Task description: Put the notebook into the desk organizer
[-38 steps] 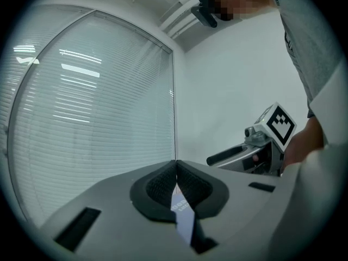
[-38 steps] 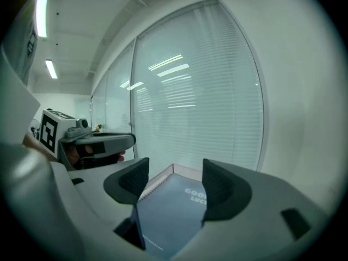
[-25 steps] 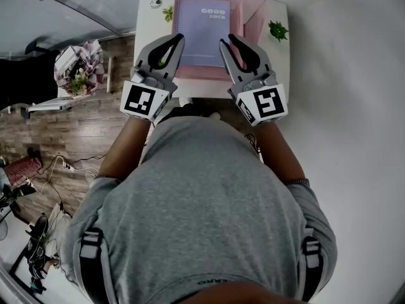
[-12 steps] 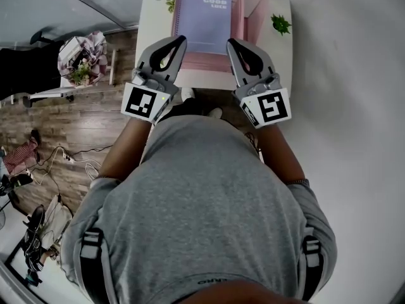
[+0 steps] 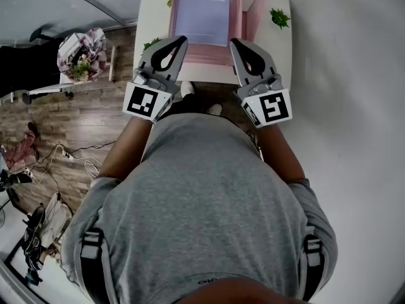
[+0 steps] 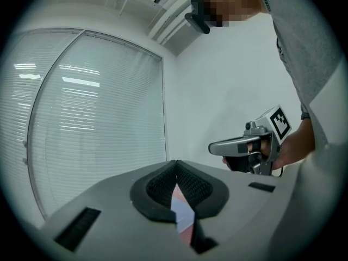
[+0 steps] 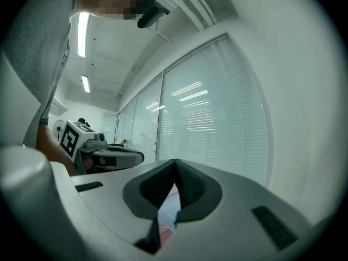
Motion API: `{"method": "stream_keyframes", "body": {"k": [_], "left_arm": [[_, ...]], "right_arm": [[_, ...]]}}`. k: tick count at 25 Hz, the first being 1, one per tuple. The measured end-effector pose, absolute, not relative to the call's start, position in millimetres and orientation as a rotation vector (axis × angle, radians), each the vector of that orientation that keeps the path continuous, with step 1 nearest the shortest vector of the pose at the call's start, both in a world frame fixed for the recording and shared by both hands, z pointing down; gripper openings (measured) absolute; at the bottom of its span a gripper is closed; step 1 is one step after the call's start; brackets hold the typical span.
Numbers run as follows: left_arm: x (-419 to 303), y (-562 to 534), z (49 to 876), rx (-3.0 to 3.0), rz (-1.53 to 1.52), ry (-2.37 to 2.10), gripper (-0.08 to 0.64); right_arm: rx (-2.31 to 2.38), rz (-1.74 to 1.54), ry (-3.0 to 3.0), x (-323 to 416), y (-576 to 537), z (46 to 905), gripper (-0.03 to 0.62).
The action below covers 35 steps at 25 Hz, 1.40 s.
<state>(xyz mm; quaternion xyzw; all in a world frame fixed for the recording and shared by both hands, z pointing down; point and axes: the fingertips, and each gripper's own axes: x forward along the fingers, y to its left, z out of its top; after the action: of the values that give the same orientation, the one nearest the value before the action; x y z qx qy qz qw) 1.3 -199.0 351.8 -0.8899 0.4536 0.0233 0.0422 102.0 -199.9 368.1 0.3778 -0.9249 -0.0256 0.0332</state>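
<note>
A lavender spiral notebook lies flat inside the pink desk organizer on a small white desk. Both grippers are held near my chest, short of the desk's near edge and apart from the notebook. My left gripper is shut with nothing in it; in its own view the jaws meet at the tips. My right gripper is shut and empty too, pads together. Each gripper view shows the other gripper level beside it.
A small green plant stands at the desk's right rear, and another shows at its left edge. A white wall runs along the right. Wooden floor with a cluttered table and cables lies to the left. Window blinds face the grippers.
Both grippers have drawn back from the notebook's near corners toward my body. The desk now sits higher in the head view.
</note>
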Motion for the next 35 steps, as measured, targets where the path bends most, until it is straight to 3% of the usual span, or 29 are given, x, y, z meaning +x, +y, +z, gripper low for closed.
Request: {"method": "stream_keyframes", "body": {"k": [35], "left_arm": [[0, -184, 363, -2.706, 0.083, 1.41, 0.02]], "right_arm": [[1.143, -0.088, -2.833, 106, -186, 376, 0.006]]}}
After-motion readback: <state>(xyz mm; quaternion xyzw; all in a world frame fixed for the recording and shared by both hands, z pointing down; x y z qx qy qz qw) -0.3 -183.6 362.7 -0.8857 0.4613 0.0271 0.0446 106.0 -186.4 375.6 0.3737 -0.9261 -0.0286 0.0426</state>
